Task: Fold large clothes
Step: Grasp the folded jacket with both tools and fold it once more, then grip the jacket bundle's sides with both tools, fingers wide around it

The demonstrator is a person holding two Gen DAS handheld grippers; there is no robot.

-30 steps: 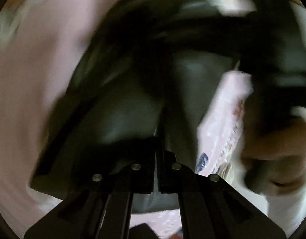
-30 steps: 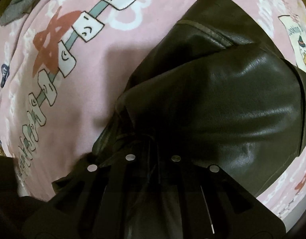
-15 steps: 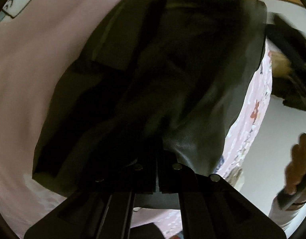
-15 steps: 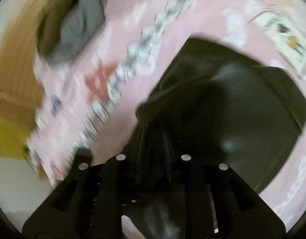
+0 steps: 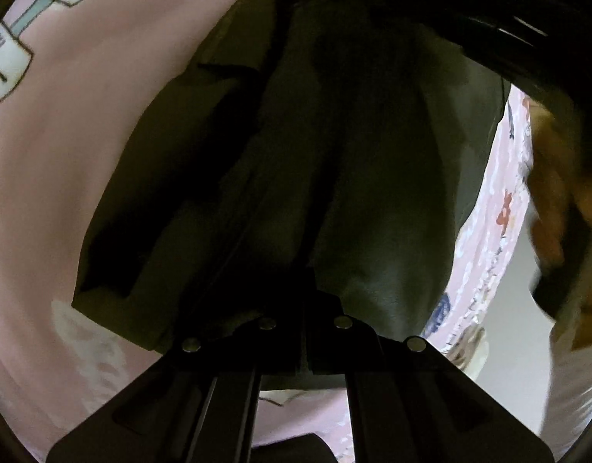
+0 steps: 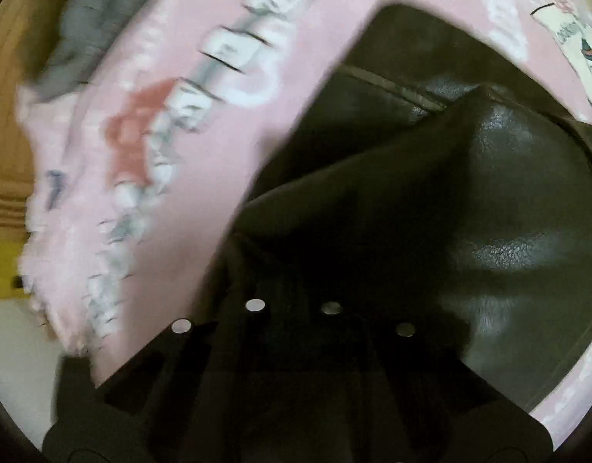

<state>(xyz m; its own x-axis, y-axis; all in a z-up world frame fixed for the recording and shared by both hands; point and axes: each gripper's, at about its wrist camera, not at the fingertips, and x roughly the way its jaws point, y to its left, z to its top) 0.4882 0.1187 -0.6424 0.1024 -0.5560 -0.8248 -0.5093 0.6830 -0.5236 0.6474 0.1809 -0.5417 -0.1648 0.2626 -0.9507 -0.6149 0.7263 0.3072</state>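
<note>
we see a dark, olive-black leather-look jacket (image 5: 334, 162) lying bunched on a pink bedsheet printed with white smiling squares, red stars and small cartoon figures (image 5: 64, 154). from our left wrist view the left gripper (image 5: 304, 308) has its two black fingers pressed together on a fold of the jacket's near edge, with the material rising away from the tips in long vertical creases. the jacket fills the middle of this view; its left side ends in a flap with a straight lower hem resting on the sheet. at the right edge, blurred, there is a hand (image 5: 554, 208) around a dark handle, and above it a black device crosses the top right corner.

from our right wrist view the right gripper (image 6: 292, 301) is buried in the same jacket (image 6: 508, 200); its fingers sit close together under a drape of the shiny, grained material, which appears pinched between them. a stitched seam runs diagonally across the upper part of the jacket. the sheet (image 6: 226, 123) spreads to the left, blurred, and beyond its far corner a grey garment (image 6: 91, 27) lies against a brown wooden surface (image 6: 10, 115). a yellow patch (image 6: 2, 270) shows at the left edge, below the wood.
</note>
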